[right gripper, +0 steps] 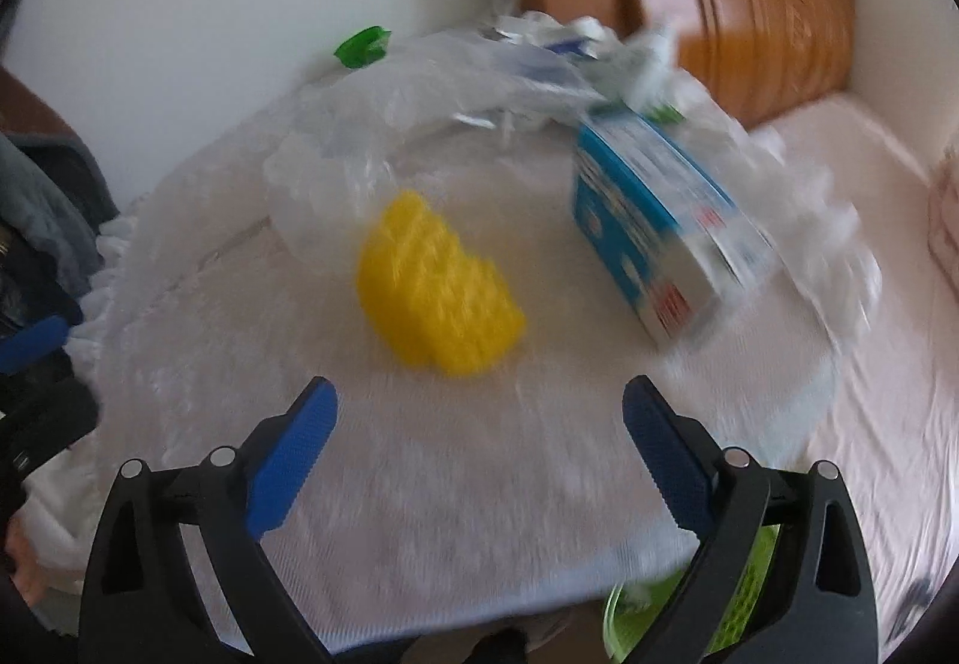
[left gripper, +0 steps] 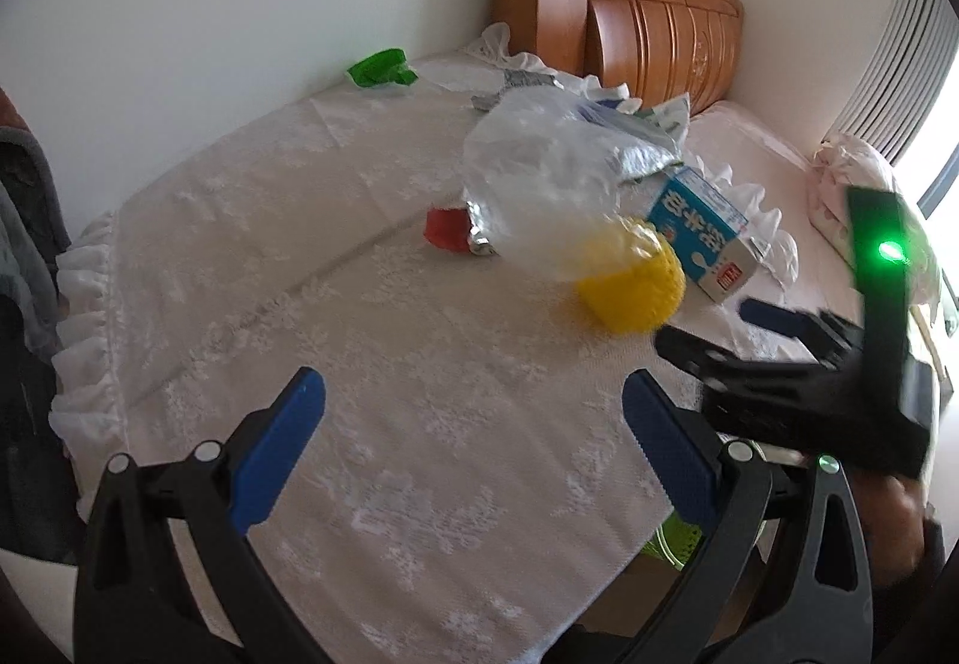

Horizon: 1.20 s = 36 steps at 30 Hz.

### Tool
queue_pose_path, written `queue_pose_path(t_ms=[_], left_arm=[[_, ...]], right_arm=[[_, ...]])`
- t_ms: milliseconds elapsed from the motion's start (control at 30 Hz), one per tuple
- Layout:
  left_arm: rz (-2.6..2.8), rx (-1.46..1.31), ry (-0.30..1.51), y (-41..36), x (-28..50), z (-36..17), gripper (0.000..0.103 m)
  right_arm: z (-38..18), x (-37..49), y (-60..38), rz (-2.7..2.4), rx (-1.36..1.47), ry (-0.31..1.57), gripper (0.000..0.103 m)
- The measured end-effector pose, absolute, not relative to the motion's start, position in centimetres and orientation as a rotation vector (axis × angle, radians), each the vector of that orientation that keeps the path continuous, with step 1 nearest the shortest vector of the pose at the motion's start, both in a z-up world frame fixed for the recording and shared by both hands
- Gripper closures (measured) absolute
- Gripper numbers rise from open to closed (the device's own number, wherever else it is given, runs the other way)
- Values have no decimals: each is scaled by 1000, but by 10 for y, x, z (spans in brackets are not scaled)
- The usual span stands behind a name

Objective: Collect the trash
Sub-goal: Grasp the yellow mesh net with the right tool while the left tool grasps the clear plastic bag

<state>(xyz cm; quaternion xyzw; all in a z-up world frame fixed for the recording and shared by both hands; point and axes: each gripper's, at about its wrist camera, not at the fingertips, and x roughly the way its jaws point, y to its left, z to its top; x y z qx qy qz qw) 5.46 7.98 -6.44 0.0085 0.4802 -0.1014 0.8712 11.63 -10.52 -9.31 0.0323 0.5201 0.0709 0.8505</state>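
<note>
Both grippers are over the bench [left gripper: 371, 316] (white lace cloth, frilled edge), nothing picked yet. Judged step: approach to the first piece of trash.

Left gripper [left gripper: 473, 448]: jaws spread wide, empty, bare cloth between them. Right gripper [right gripper: 479, 454]: jaws likewise released and empty; its view is smeared with motion blur.

Trash, placed relative to the right jaws:
- yellow foam net [right gripper: 434, 292], crumpled, lies straight ahead of the gap, near, not touched.
- blue-and-white carton [right gripper: 653, 232], on its side, ahead and to the right of the gap, apart from the net.
- clear plastic bag [right gripper: 371, 124], beyond the net, ahead-left; its edge seems to lap over the net in the left view.

From the left jaws: red wrapper with foil [left gripper: 449, 229] well ahead, partly under the bag; green scrap [left gripper: 380, 68] far ahead by the wall.

A green bin [right gripper: 743, 580] shows below the bench edge, behind the right jaws (likely the drop point, only a sliver visible).

Next move, as I judge it: the right jaws go forward and down to straddle the net, then close. The net is soft and light, so a grip at its middle should serve; watch that the bag does not drag along.
</note>
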Motion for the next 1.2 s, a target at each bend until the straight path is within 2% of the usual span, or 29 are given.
queue_pose_path(t_ms=[100,133,167,233,367,700,800,867,967,1067,1200], left_arm=[[-225,15,1001,82,67,-64,8],[-231,16,1001,82,70,-63,8],[-239,14,999,82,76,-62,8],[-258,12,990,78,90,-60,8],[-298,27,979,65,125,-60,8],[-381,97,1127,4,214,-120,8],[-396,100,1114,-5,212,-125,28],[-395,87,1123,-7,210,-127,49],[-383,54,1116,-5,206,-126,66],[-385,30,1097,-1,199,-116,74],[-360,16,1052,11,185,-94,76]], right_arm=[[-104,139,-92,157,1,1096,8],[-107,143,-90,146,-16,1098,17],[-110,146,-88,154,-19,1104,34],[-114,150,-87,191,21,1132,50],[-107,141,-95,194,68,1119,67],[-97,115,-122,154,156,1140,69],[-96,108,-132,130,183,1144,69],[-95,102,-138,120,205,1145,68],[-92,96,-145,113,248,1135,67],[-89,89,-148,113,266,1126,67],[-82,83,-150,119,268,1105,67]])
